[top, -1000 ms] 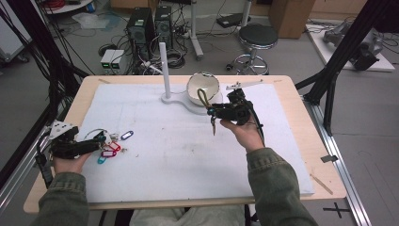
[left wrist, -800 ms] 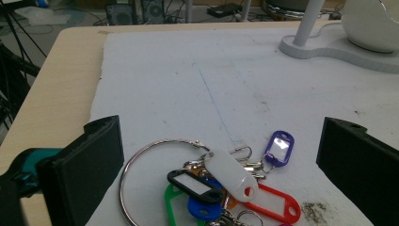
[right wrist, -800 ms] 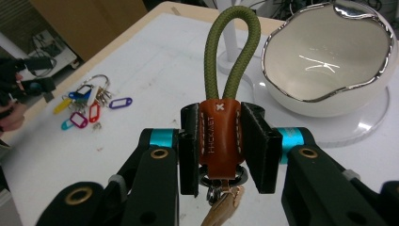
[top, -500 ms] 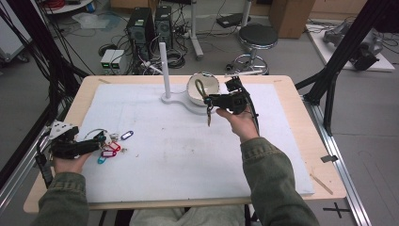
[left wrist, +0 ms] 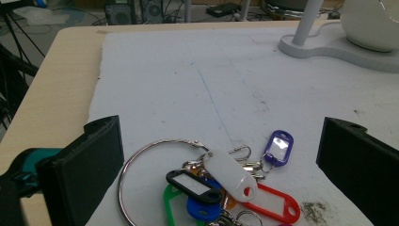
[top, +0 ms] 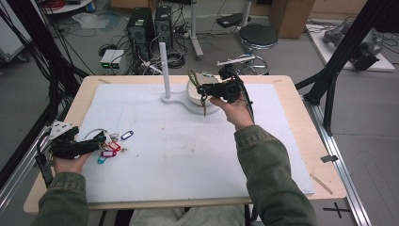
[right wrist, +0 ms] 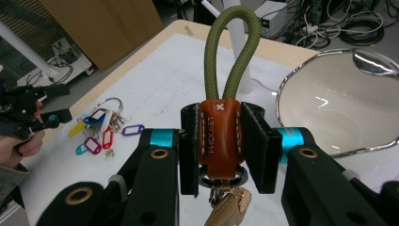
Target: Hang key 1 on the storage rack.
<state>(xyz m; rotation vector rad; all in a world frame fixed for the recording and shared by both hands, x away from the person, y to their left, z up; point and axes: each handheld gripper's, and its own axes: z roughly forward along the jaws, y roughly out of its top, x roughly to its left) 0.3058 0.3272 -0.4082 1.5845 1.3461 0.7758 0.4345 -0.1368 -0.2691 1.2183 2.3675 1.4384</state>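
A keychain with an olive rope loop [right wrist: 233, 52], a brown leather tab and brass keys hangs in my right gripper [right wrist: 220, 141], whose jaws are shut on the tab. In the high view the right gripper [top: 207, 89] holds it in the air over the white bowl [top: 195, 96], with the keys [top: 205, 107] dangling below. At the table's left, my left gripper [top: 101, 137] lies low and open. A metal ring with several coloured key tags [left wrist: 221, 181] lies on the mat between its wide-apart jaws, touching neither. The left gripper [left wrist: 220, 129] is not holding anything.
A white stand with an upright post [top: 163, 66] joins the bowl on one base at the back of the white mat [top: 188, 155]. The bowl's shiny rim [right wrist: 329, 108] lies just right of the held keychain. Wooden table edges [top: 301, 108] frame the mat.
My right gripper has risen and moved back and left with the keychain, from in front of the bowl to above it. The left gripper and the key tags stayed put.
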